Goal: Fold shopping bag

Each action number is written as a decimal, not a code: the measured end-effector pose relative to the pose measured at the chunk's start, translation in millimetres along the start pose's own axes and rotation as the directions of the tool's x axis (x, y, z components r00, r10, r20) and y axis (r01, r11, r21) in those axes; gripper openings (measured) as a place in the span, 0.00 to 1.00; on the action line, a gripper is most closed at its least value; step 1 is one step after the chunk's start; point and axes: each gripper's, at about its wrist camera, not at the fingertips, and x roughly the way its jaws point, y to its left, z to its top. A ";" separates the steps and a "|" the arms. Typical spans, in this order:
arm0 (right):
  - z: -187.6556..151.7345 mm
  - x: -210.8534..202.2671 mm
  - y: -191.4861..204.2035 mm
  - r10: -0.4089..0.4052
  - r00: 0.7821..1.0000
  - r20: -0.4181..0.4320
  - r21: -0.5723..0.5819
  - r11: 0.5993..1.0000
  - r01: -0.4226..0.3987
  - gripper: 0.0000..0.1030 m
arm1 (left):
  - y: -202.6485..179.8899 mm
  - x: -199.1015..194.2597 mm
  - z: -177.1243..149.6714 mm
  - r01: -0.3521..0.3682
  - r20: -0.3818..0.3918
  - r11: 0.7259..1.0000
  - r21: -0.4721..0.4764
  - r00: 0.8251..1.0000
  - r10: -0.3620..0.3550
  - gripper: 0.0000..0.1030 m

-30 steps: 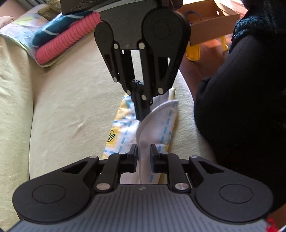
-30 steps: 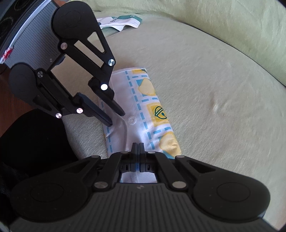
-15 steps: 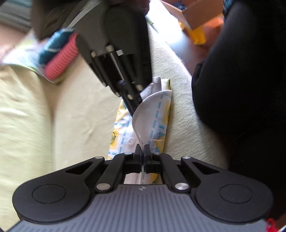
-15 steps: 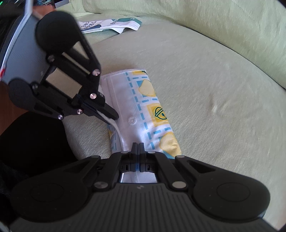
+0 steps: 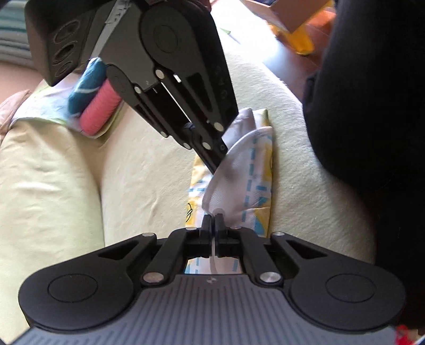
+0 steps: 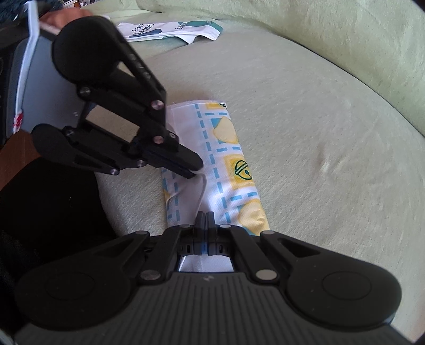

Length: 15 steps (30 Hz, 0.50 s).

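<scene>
The shopping bag (image 5: 259,169) (image 6: 225,159), white with blue dashed lines and yellow shapes, lies folded into a long narrow strip on the pale green sofa seat (image 6: 305,138). One white layer of it arches up off the strip between the two grippers. My left gripper (image 5: 213,221) is shut on the near edge of that raised layer; the right wrist view shows it (image 6: 195,169) coming in from the left. My right gripper (image 6: 205,216) is shut on the strip's other end; in the left wrist view it (image 5: 216,165) reaches down from above.
A pink roll (image 5: 98,111) and a teal one rest on a printed sheet at the sofa's far left. A second white and teal bag (image 6: 170,30) lies at the back. A person's dark clothing (image 5: 372,106) fills the sofa's edge. A cardboard box (image 5: 292,13) stands on the floor.
My left gripper has shut on the raised white layer, then dropped closer to the strip and rolled. The right gripper has kept its grip and place.
</scene>
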 end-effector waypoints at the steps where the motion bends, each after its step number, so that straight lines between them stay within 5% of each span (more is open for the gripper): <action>1: -0.1 0.0 -0.2 0.002 1.000 0.002 0.003 1.000 -0.002 0.00 | 1.4 -0.5 -0.7 0.006 0.001 1.000 -0.013 1.000 -0.006 0.00; 12: 2.6 -2.3 11.7 -0.041 0.999 0.005 -0.064 0.997 0.041 0.00 | 29.6 1.2 -8.2 0.135 -0.011 0.961 -0.243 0.990 -0.142 0.00; 15: 0.9 -5.7 8.0 -0.037 0.999 0.024 -0.009 0.999 0.037 0.00 | 41.1 1.3 -9.2 0.162 -0.010 0.939 -0.302 0.985 -0.173 0.00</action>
